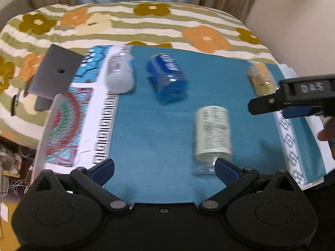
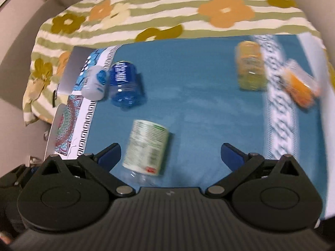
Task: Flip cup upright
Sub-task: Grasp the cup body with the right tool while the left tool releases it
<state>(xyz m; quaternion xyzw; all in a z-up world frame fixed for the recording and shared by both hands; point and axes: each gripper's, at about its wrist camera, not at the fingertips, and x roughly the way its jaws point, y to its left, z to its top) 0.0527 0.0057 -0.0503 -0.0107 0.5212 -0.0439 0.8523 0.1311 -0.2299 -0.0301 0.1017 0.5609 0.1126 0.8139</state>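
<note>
Several plastic cups lie on their sides on a teal mat (image 1: 150, 129). A clear cup with a pale green label (image 1: 212, 133) lies nearest, also in the right wrist view (image 2: 146, 148). A blue cup (image 1: 167, 79) (image 2: 124, 85) and a white cup (image 1: 119, 73) (image 2: 95, 83) lie farther left. A yellow cup (image 1: 261, 79) (image 2: 250, 69) lies at the right, and an orange one (image 2: 299, 87) beyond it. My left gripper (image 1: 164, 167) is open and empty, its right finger close to the green-label cup. My right gripper (image 2: 170, 153) is open and empty, also seen from the side (image 1: 282, 100).
The mat lies on a bed with a flowered striped quilt (image 1: 146, 25). A grey laptop (image 1: 54, 71) sits at the mat's left edge, over patterned cloth (image 1: 67, 125). Curtains and a wall stand behind the bed.
</note>
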